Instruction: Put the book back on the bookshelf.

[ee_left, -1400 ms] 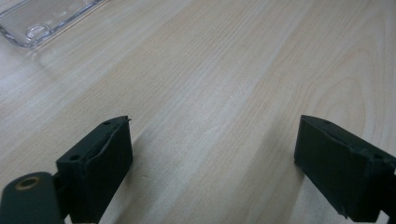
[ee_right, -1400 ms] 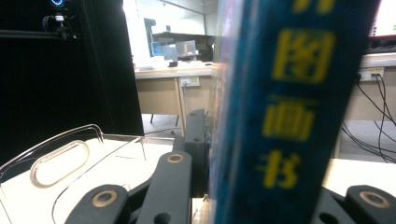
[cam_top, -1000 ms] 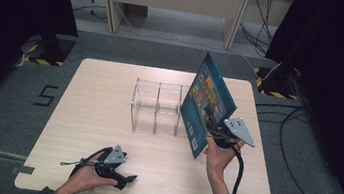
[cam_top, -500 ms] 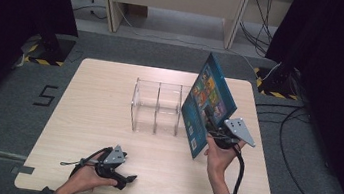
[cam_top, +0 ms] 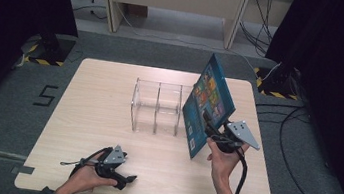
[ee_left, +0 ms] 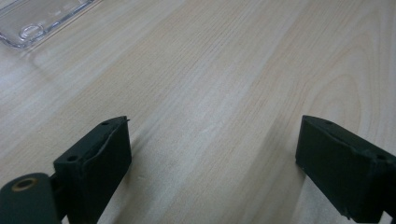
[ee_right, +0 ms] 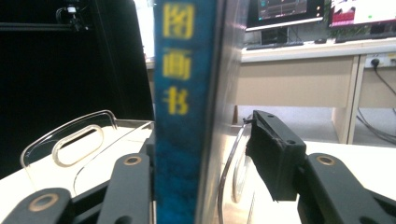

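A blue picture book (cam_top: 208,102) stands tilted on edge above the table, just right of a clear acrylic rack (cam_top: 156,106) with upright dividers. My right gripper (cam_top: 208,124) is shut on the book's lower edge. In the right gripper view the blue spine (ee_right: 183,116) with yellow characters rises between the jaws (ee_right: 205,168), and the rack's clear dividers (ee_right: 77,142) show behind it. My left gripper (cam_top: 125,178) lies low on the table near the front edge, open with nothing in it. In the left gripper view its jaws (ee_left: 212,154) stand wide apart over bare wood.
The wooden table (cam_top: 92,112) has open room left of the rack and in front of it. A corner of the clear rack (ee_left: 32,23) shows at the top left of the left gripper view. Cables (cam_top: 287,127) lie on the floor right of the table.
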Available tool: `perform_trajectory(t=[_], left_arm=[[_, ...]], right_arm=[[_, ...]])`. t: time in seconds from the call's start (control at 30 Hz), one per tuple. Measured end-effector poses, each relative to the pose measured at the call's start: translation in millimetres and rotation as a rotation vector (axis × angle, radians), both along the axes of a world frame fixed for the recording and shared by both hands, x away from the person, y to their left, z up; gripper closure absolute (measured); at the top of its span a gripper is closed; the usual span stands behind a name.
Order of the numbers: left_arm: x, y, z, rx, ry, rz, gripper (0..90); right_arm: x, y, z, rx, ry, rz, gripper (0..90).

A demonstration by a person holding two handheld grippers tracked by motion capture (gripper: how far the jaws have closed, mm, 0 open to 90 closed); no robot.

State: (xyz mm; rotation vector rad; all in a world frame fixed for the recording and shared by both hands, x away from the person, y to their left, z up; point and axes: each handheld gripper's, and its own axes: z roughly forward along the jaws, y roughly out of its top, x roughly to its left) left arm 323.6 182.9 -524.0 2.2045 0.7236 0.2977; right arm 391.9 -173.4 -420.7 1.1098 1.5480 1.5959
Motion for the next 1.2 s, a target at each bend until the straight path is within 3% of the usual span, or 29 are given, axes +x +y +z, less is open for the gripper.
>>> perform_trajectory(t=[0.3, 0.57, 0.97, 1.2], left_arm=[[0.1, 0.0, 0.1, 0.001, 0.001, -0.001, 9.6], [0.1, 0.1, 0.0, 0.001, 0.000, -0.001, 9.6], [0.1, 0.0, 0.1, 0.002, 0.001, -0.002, 9.6], [0.1, 0.1, 0.0, 0.001, 0.000, -0.001, 9.5]], right_arm=[[-6.3, -4.8, 0.3, -0.014, 0.012, 0.016, 48.7], [-13.3, -13.6, 0.7, 0.015, 0.033, 0.029, 45.8], [-36.7, -21.5, -1.2, -0.022, 0.053, 0.108, 42.8], [-44.4, -32.3, -8.5, -0.034, 0.068, 0.102, 42.8]])
